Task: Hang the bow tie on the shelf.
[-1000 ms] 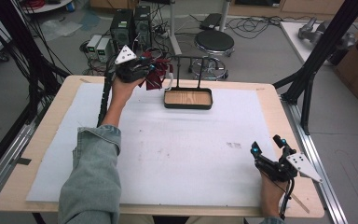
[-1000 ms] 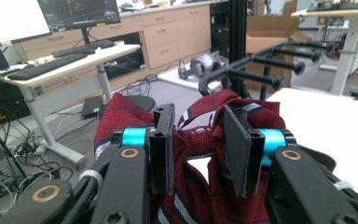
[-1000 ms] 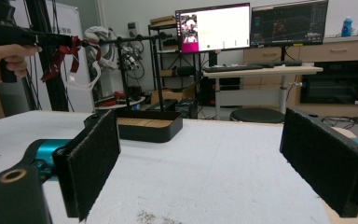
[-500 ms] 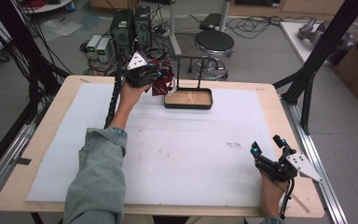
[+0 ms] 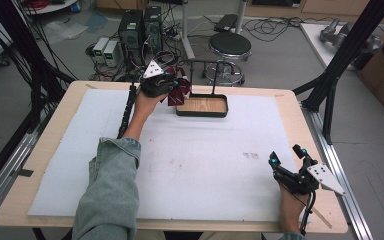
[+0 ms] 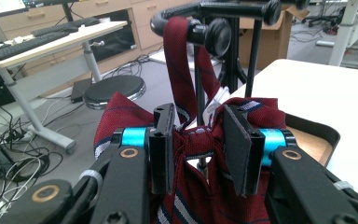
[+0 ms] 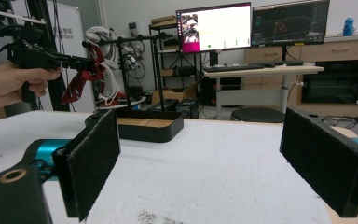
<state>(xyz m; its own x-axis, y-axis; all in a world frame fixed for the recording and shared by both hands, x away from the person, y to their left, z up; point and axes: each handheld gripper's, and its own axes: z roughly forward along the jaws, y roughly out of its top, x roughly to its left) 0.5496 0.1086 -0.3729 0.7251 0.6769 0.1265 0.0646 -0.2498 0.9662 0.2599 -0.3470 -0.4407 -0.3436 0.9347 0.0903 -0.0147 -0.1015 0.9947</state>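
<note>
Resting near the front right corner of the table [image 5: 40,150], the right gripper [image 5: 289,161] sits in the person's right hand [image 5: 291,210] with its jaws spread wide and nothing between them; in its own view the two black pads [image 7: 93,163] stand well apart over the white mat [image 7: 223,168]. Further in, the mat [image 5: 205,165] lies bare across the middle; the left forearm, in a denim sleeve [image 5: 110,195], reaches across it toward the far edge. There the left hand [image 5: 142,102] holds the left gripper [image 5: 172,90] just beside the stand [image 5: 202,87] — a black tray with a wooden floor and a rail on two upright posts. The jaws of the left gripper [image 6: 198,140] pinch a bunch of dark red striped tie [image 6: 200,196]; a strip of the tie runs up from the pinch and loops over the rail [image 6: 223,9] — its knobbed end [image 6: 216,35] shows just beside the cloth. Beyond the table stand a round stool [image 5: 230,47] and computer boxes [image 5: 140,30] on the floor.
</note>
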